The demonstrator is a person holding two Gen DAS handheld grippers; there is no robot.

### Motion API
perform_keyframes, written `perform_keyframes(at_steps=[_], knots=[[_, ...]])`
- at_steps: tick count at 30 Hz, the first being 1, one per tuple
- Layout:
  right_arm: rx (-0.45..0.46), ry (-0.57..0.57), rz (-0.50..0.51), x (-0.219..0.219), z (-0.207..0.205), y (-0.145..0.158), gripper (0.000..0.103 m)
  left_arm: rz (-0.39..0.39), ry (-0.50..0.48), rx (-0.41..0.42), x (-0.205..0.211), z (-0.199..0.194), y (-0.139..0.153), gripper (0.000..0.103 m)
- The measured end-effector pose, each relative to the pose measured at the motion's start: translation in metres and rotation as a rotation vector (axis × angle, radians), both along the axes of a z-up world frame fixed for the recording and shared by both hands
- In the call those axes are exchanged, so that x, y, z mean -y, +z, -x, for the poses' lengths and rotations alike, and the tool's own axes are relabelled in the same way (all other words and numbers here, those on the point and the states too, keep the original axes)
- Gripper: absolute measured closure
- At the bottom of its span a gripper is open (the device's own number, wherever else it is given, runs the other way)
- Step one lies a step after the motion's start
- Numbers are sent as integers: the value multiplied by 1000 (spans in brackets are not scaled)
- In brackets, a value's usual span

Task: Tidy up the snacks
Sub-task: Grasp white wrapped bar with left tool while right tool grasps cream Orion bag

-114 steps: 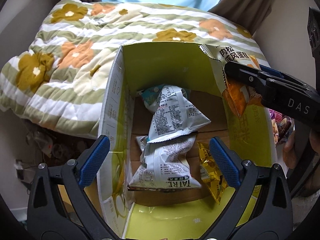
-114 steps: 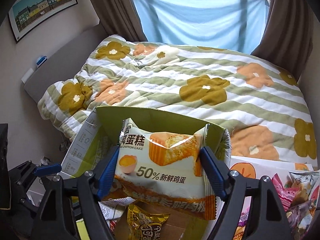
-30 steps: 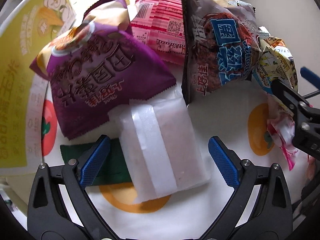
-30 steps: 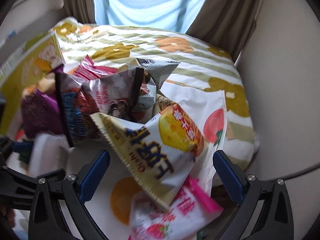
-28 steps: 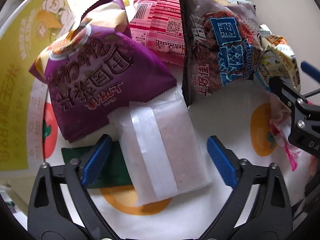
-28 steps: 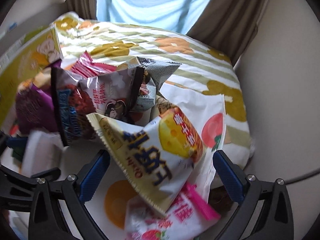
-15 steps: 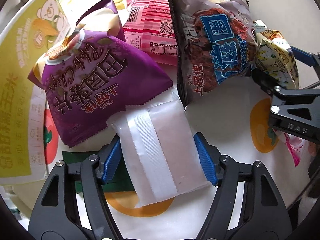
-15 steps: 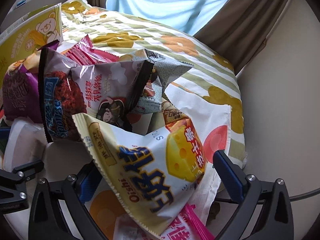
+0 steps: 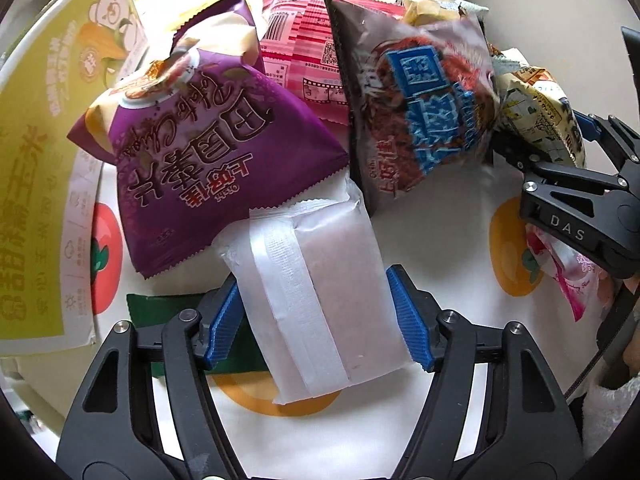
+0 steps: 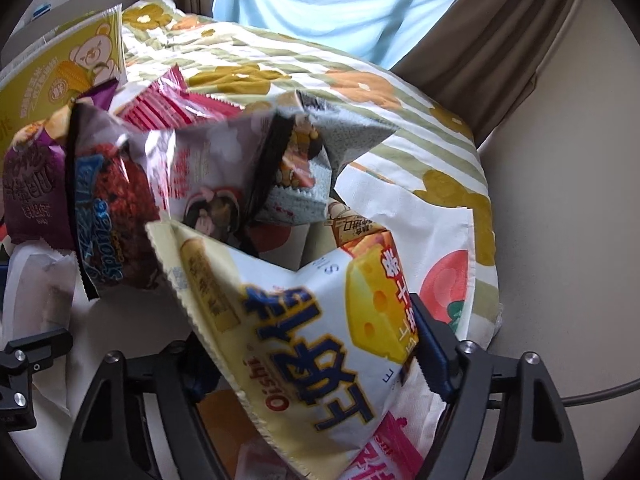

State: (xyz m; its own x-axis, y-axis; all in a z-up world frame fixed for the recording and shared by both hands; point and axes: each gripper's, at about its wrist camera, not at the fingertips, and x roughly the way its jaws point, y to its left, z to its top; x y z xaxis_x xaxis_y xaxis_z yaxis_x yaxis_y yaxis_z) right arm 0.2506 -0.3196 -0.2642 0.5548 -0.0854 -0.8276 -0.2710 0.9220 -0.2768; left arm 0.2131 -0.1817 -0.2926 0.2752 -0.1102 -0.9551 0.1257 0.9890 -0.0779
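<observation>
- White translucent packet point(image 9: 320, 292): flat on the fruit-print cloth point(image 9: 440, 216), seam up.
- Yellow cheese-print bag point(image 10: 316, 336): tilted.
- Purple bag point(image 9: 208, 160) and dark maroon bag point(image 9: 420, 108): lying behind, puffed.

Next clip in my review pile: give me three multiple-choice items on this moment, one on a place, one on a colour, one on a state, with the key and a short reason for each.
1. Where does the white packet lie?
A. inside the yellow box
B. between the left gripper's blue pads
C. on top of the pink bag

2. What colour is the bag just beyond the white packet in the left wrist view?
A. purple
B. orange
C. black

3. What is between the right gripper's pads?
A. nothing
B. a green packet
C. the cheese-print bag

Key:
1. B: both blue pads press on the packet's long sides.
2. A: its front is purple, and its lower edge overlaps the packet's top.
3. C: the bag fills the gap while the jaws are closing; the right pad touches its edge, the left pad is hidden behind it.
</observation>
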Motion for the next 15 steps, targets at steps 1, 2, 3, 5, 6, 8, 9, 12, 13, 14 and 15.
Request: perform_keyframes(at_steps=[1, 2, 3, 5, 6, 8, 9, 12, 13, 14, 15], knots=[[4, -6, -5, 1, 2, 2, 29, 2, 1, 1, -2, 2, 3, 38], [7, -15, -10, 2, 4, 5, 29, 4, 2, 3, -6, 5, 6, 38], [8, -20, -14, 3, 5, 7, 29, 7, 4, 6, -7, 6, 9, 38], [14, -29, -33, 6, 9, 13, 29, 11, 7, 13, -10, 10, 14, 39], [14, -30, -37, 7, 11, 16, 29, 14, 9, 19, -11, 12, 18, 39], [27, -29, -37, 7, 16, 23, 29, 19, 13, 29, -12, 16, 26, 39], [32, -27, -39, 6, 19, 28, 29, 24, 15, 37, -13, 19, 31, 39], [56, -33, -42, 4, 31, 42, 29, 30, 22, 65, -16, 30, 48, 40], [63, -35, -48, 4, 35, 47, 29, 31, 23, 72, -18, 32, 53, 40], [74, -36, -55, 3, 40, 55, 29, 34, 25, 87, -22, 35, 61, 40], [81, -35, -60, 3, 44, 60, 29, 39, 28, 103, -26, 39, 69, 40]])
